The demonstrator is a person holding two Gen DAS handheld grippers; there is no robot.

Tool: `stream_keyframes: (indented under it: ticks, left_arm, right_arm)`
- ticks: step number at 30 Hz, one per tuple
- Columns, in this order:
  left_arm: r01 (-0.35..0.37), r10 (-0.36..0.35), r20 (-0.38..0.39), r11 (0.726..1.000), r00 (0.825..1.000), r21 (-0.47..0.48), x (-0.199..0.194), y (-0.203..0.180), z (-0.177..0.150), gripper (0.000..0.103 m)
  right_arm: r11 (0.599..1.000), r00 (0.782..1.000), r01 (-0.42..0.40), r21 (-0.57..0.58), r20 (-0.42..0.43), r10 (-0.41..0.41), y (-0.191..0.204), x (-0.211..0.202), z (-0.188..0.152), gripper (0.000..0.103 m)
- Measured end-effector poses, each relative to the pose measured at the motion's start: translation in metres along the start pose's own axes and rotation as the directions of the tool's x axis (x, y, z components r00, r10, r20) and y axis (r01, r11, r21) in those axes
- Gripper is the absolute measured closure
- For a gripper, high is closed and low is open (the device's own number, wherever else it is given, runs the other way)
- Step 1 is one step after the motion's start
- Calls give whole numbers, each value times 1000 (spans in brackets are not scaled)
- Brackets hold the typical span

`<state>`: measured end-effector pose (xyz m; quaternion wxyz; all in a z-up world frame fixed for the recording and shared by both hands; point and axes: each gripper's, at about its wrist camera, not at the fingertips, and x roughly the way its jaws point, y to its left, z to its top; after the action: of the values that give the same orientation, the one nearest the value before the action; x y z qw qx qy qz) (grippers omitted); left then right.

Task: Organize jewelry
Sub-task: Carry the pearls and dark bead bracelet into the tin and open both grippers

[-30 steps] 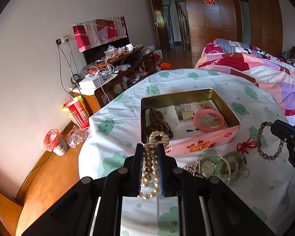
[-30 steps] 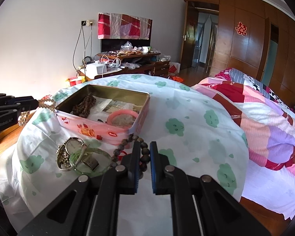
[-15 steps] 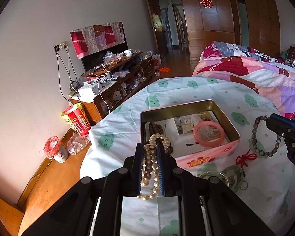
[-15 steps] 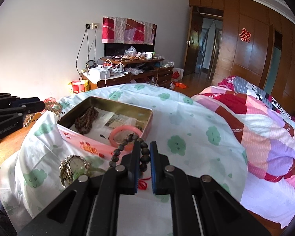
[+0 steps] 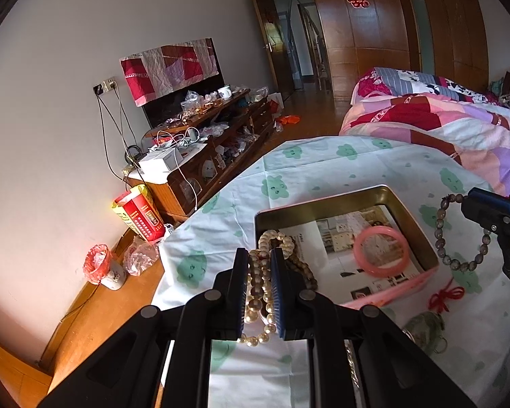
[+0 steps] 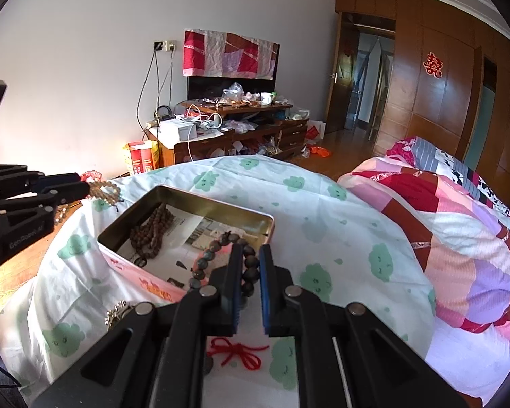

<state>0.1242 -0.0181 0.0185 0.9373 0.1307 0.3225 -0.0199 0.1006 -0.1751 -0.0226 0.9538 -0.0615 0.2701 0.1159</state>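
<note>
Pearl necklace (image 5: pixel 260 292), pinched in the left gripper (image 5: pixel 259 297), and dark bead bracelet (image 6: pixel 221 265), pinched in the right gripper (image 6: pixel 247 289): carry each over the tin (image 6: pixel 221 211) at frame centre before releasing.

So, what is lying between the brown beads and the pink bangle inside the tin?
In the left wrist view only printed paper lining the tin lies between the brown beads and the pink bangle; no other jewelry.

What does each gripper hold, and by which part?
The left gripper pinches the pearl strand at mid-loop. The right gripper clamps the dark bead bracelet across one side of its ring, tassel hanging below.
</note>
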Motion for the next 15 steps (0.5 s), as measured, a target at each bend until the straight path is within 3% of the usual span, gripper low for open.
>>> stream_keyframes:
  ticks: [15]
  left_arm:
    - [-4,3,-41,1000,999,-28,46,-5,20,90]
  right_arm:
    - [1000,999,3,-21,-38,-4,11,46,18,92]
